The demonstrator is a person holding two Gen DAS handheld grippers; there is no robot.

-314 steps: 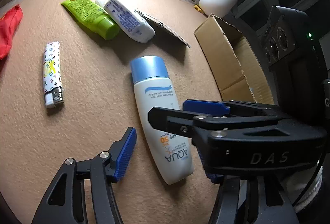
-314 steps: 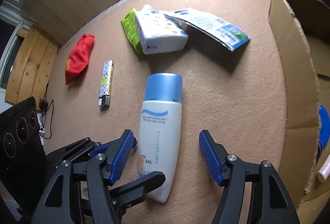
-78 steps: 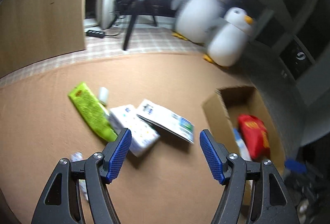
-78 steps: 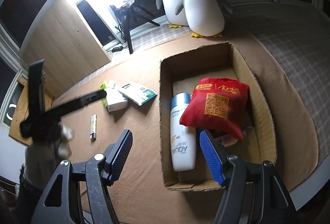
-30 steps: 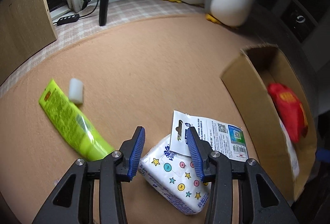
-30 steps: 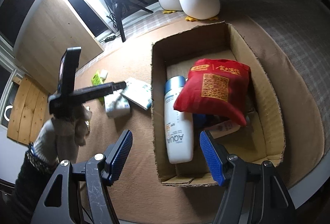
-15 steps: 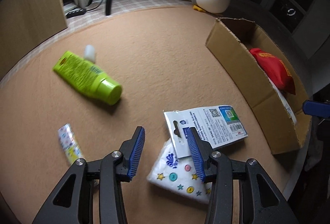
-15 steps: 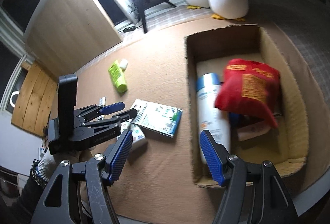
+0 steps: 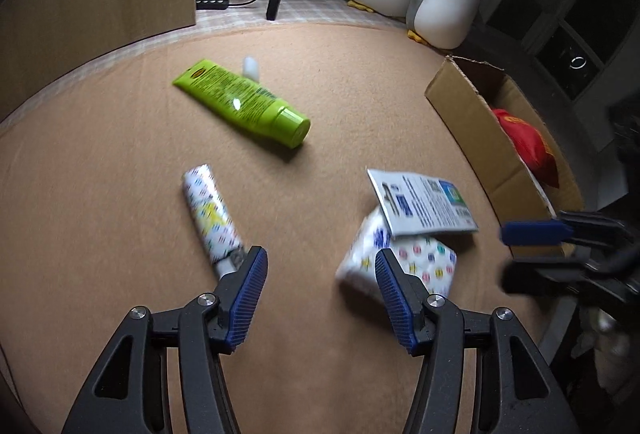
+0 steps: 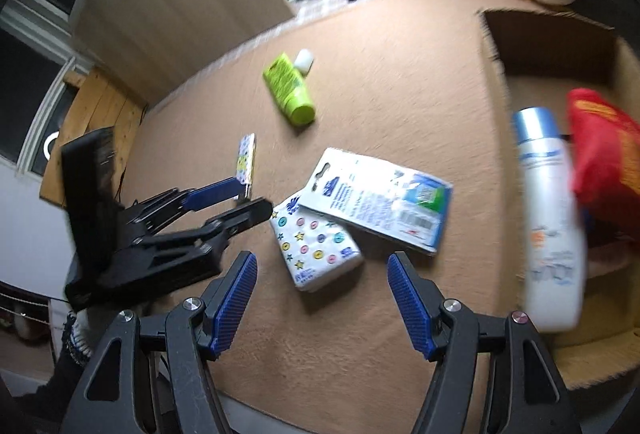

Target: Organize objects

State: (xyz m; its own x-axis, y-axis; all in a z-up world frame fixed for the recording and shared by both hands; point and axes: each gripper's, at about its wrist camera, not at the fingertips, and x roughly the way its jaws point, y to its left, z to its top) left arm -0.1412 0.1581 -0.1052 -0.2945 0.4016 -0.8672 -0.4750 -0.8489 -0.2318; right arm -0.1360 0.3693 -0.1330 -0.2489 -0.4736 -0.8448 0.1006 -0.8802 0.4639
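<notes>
Jaws of left gripper (image 9: pixel 320 292) are opening, empty; it should straddle the lighter (image 9: pixel 211 216), left of tissue pack (image 9: pixel 404 258), squarely.

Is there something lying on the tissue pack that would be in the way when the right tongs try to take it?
Yes. The flat printed card lies across the far end of the tissue pack. The near end is bare, and only bare mat lies between it and the open right tongs.
</notes>
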